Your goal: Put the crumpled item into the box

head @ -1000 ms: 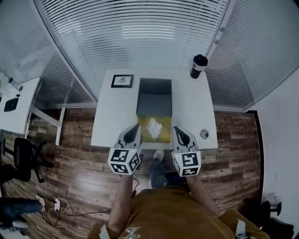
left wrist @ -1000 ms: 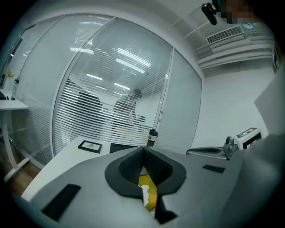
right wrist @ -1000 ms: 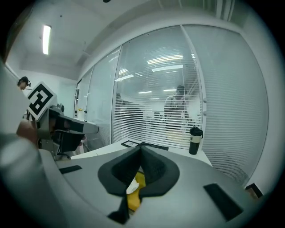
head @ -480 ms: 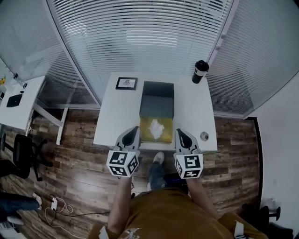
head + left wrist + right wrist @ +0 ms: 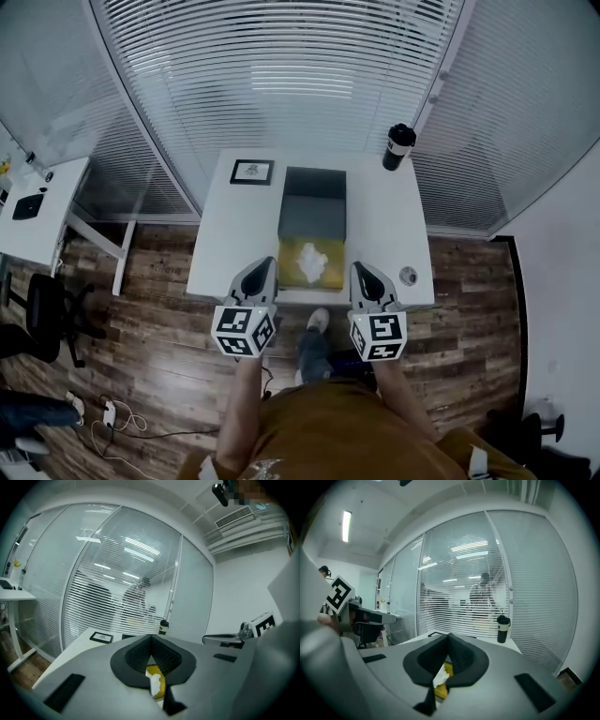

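Table (image 5: 220, 246) was white. Box (image 5: 313, 208) was dark grey. Sheet (image 5: 290, 275) was yellow, crumpled item (image 5: 312, 260) white. Tumbler (image 5: 397, 146) was black with a pale band. Picture frame (image 5: 251, 172) was black around white. Floor (image 5: 150, 349) was brown planking. Left gripper (image 5: 263, 265) and right gripper (image 5: 360, 269) were grey, their 2 cubes patterned in black-and-white squares.

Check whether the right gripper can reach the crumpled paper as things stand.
Probably yes: the crumpled paper lies uncovered on the yellow mat, just ahead and left of the right gripper, nothing between them. Its jaws are shut and would need opening first.
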{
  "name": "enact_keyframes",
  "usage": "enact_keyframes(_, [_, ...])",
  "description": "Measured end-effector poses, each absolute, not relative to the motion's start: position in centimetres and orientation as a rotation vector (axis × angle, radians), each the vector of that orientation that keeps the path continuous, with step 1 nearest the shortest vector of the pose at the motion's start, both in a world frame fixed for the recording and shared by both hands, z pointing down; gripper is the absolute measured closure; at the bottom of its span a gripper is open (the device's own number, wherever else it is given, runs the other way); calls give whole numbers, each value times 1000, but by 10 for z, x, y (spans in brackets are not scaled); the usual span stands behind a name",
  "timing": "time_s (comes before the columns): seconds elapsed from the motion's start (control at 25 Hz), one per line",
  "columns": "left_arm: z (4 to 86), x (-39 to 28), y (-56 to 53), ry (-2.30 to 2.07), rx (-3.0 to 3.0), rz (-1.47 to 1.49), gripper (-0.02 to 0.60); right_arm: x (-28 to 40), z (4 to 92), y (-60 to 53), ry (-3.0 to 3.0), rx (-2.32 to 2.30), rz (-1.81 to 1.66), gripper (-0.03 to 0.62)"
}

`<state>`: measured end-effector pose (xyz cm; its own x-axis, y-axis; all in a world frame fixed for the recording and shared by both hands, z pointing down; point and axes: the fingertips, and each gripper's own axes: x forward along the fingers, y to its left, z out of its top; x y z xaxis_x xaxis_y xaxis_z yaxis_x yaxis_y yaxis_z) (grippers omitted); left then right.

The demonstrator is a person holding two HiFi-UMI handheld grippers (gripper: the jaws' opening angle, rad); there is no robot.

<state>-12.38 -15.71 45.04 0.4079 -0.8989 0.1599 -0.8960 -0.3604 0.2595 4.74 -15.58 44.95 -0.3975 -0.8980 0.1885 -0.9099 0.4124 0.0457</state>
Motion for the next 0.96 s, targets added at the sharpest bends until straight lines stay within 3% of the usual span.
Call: enact_keyframes(0.96, [458,-118,-166,-1552,2365,26,558,62,469,-163,-2443,1626,175,582])
